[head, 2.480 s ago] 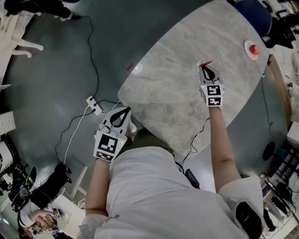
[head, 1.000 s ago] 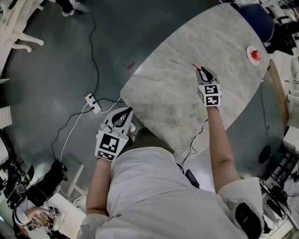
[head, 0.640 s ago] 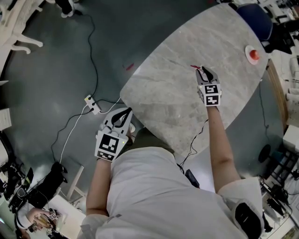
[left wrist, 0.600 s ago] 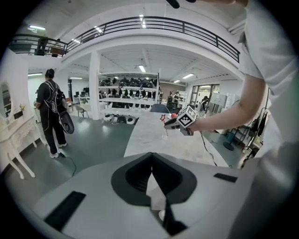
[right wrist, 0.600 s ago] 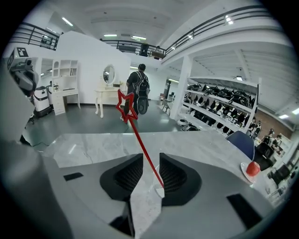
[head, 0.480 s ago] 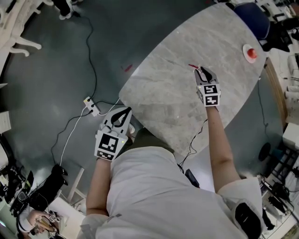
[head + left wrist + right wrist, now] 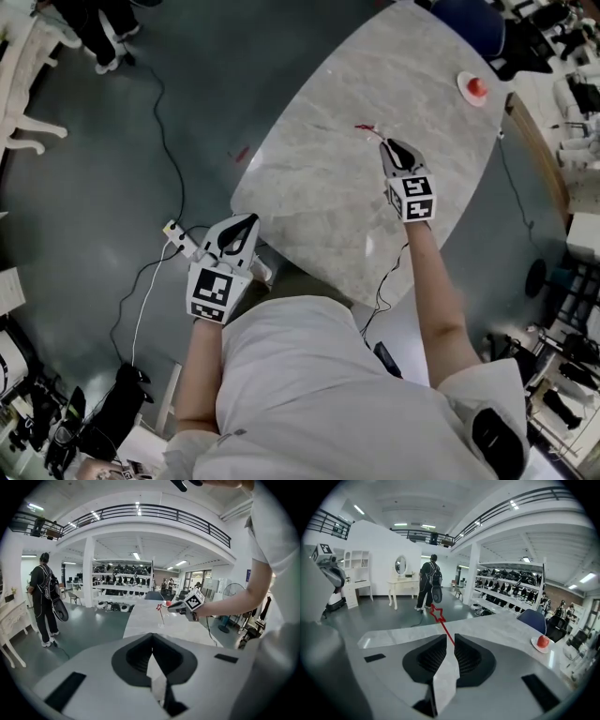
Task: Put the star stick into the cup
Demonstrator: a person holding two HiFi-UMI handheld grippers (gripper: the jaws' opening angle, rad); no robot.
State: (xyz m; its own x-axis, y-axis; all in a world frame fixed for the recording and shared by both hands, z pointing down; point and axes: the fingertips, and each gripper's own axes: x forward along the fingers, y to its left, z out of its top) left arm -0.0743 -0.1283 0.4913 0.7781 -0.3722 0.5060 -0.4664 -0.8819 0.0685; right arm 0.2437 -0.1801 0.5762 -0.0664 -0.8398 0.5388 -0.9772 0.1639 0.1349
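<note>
Grey floor lies all round the marble table (image 7: pixel 319 178), the landmark for everything else. Off the table's near left edge, over the floor, hangs the left gripper (image 7: pixel 246 225); its own view shows the jaws together with nothing between them (it looks idle).

Above the table's middle, toward the far side, the star stick (image 7: pixel 444 627) is clear of the top. It is clamped at its lower end between the closed jaws of the right gripper (image 7: pixel 384 143), with the red star pointing away from the person.

At the table's far right end sits a white dish (image 7: pixel 463 84) carrying something red. No cup can be made out in any view.

The step in hand appears to be the carry. The next move calls for finding the cup, then tipping the stick upright over its mouth before letting go.
</note>
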